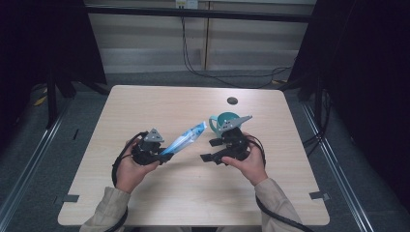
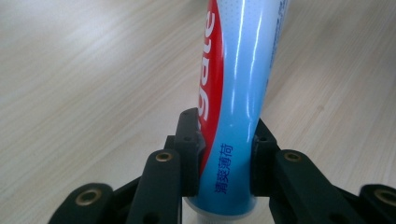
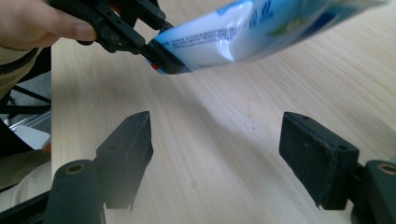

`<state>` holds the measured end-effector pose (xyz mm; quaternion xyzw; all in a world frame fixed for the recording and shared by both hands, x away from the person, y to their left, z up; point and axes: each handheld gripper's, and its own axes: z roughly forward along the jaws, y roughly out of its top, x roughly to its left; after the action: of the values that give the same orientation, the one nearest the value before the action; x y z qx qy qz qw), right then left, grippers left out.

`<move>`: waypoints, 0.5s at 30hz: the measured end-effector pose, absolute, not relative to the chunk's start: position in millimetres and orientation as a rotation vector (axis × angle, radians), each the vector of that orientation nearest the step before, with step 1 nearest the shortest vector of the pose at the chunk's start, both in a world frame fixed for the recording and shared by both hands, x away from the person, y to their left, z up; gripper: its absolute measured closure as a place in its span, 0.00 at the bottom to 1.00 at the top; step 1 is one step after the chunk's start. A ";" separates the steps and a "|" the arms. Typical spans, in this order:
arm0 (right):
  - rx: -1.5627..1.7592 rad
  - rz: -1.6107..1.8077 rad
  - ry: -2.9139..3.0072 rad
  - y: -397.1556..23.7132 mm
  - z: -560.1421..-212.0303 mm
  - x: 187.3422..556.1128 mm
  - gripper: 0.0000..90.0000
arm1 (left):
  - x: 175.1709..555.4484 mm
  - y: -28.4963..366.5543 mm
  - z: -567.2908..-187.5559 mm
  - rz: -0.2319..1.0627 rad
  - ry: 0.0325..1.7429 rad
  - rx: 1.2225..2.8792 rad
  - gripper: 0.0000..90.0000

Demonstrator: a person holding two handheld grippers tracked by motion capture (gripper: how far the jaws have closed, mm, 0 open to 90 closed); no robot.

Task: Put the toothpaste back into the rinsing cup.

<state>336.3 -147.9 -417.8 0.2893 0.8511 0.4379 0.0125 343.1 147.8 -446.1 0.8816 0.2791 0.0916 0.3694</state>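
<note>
The toothpaste tube [image 1: 186, 138] is off the table, held up between your two hands over the middle of the light wooden table [image 1: 159, 104]. It is pale blue with a red band and blue Chinese lettering along its side, and it slants from your left gripper [image 1: 164, 155] up and away toward the teal cup [image 1: 223, 119]. In the left gripper view the tube [image 2: 238, 84] rises straight out from between the two black jaws, which are closed against its lower end, one pad on each side; a white edge of the tube shows just below the pads. In the right gripper view the same tube [image 3: 261, 30] crosses the top of the picture, its flat crimped end pointing right, with your left gripper [image 3: 161, 58] clamped on its other end and your left hand [image 3: 37, 23] behind it.

Your right gripper [image 1: 209, 150] sits just to the right of the tube, low over the table, and it holds nothing. In the right gripper view its jaws stand wide apart with bare wood between them, and the tube is above and beyond them, not touching either pad.

The teal cup stands on the table just behind your right gripper, partly hidden by the grey plate on that gripper. Farther back, near the table's far edge, lies a small dark round spot [image 1: 232, 100]; you cannot tell what it is. Your beige sleeves [image 1: 278, 203] come in from the bottom edge.
</note>
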 end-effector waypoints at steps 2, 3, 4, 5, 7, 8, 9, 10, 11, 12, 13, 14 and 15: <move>0.925 1.384 2.649 -147.3 -421.4 336.4 0.28 | 341.6 147.5 -441.5 0.228 0.709 2.244 0.80; 0.934 1.396 2.644 -147.0 -423.7 336.7 0.28 | 340.8 146.8 -439.9 0.226 0.711 2.241 0.80; 0.938 1.408 2.640 -146.8 -425.3 336.9 0.28 | 340.1 145.8 -439.3 0.231 0.702 2.235 0.80; 0.952 1.438 2.627 -146.4 -427.3 337.2 0.28 | 338.5 143.8 -436.4 0.232 0.690 2.234 0.80; 0.959 1.455 2.613 -146.2 -427.7 337.1 0.28 | 337.8 142.9 -435.5 0.229 0.689 2.226 0.80; 0.961 1.472 2.603 -146.2 -428.2 337.4 0.28 | 337.5 142.0 -433.9 0.237 0.682 2.222 0.80; 0.984 1.508 2.578 -145.9 -429.3 337.8 0.28 | 336.8 140.4 -431.8 0.240 0.678 2.222 0.80; 0.989 1.514 2.572 -145.5 -429.6 337.9 0.28 | 336.5 139.6 -431.5 0.244 0.675 2.215 0.80; 0.989 1.514 2.572 -145.5 -429.6 337.9 0.28 | 336.5 139.6 -431.5 0.244 0.675 2.215 0.80; 1.009 1.542 2.547 -145.1 -430.6 338.3 0.28 | 335.7 137.6 -430.0 0.239 0.670 2.212 0.80; 1.019 1.555 2.537 -145.3 -430.8 338.5 0.28 | 334.8 136.4 -429.6 0.238 0.675 2.206 0.80; 1.032 1.581 2.522 -145.7 -431.3 338.8 0.28 | 334.8 136.0 -428.8 0.237 0.673 2.208 0.80; 1.032 1.581 2.522 -145.7 -431.3 338.8 0.28 | 334.8 136.0 -428.8 0.237 0.673 2.208 0.80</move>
<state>338.8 -145.7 -431.3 0.3275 0.8005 0.5019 -0.0044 334.8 136.0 -428.8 0.8724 0.2659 0.0937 0.3994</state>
